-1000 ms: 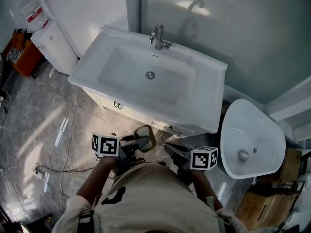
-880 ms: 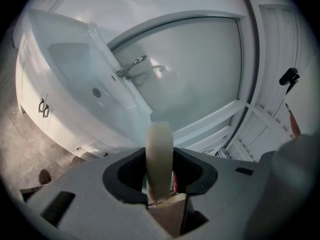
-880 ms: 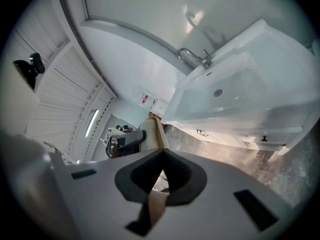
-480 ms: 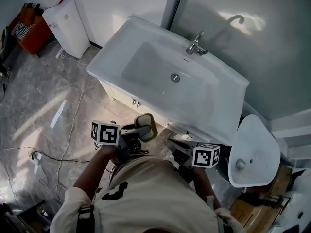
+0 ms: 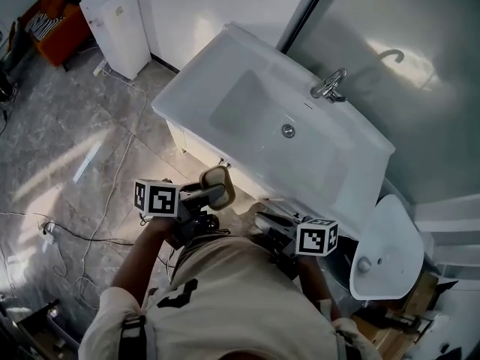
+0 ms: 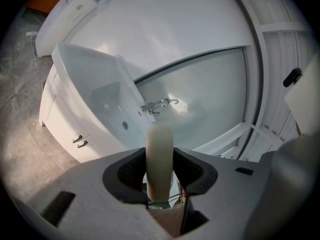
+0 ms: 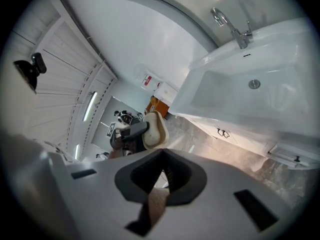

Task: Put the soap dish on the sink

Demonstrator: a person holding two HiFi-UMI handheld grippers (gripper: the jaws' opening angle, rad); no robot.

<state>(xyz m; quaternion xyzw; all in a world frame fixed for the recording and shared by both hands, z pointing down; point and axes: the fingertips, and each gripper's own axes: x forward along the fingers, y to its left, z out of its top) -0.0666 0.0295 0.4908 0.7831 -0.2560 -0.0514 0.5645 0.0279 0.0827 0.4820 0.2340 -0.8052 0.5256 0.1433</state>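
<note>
head view: soap dish held short of the sink
left gripper (image 5: 212,194) pinches the cream soap dish (image 5: 218,183) between its jaws, above the floor (image 5: 82,163), just off the front edge of the white sink (image 5: 196,130) and apart from it. right gripper (image 7: 162,176) has its jaws pressed together, seemingly with nothing between them, near that same front edge.

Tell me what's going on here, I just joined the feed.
A person stands in front of the sink with a gripper in each hand. The left gripper has its fingers closed on the soap dish, held on edge just short of the sink's front. The right gripper is shut with nothing in it, beside the left one. The dish is not yet on the sink.
</note>
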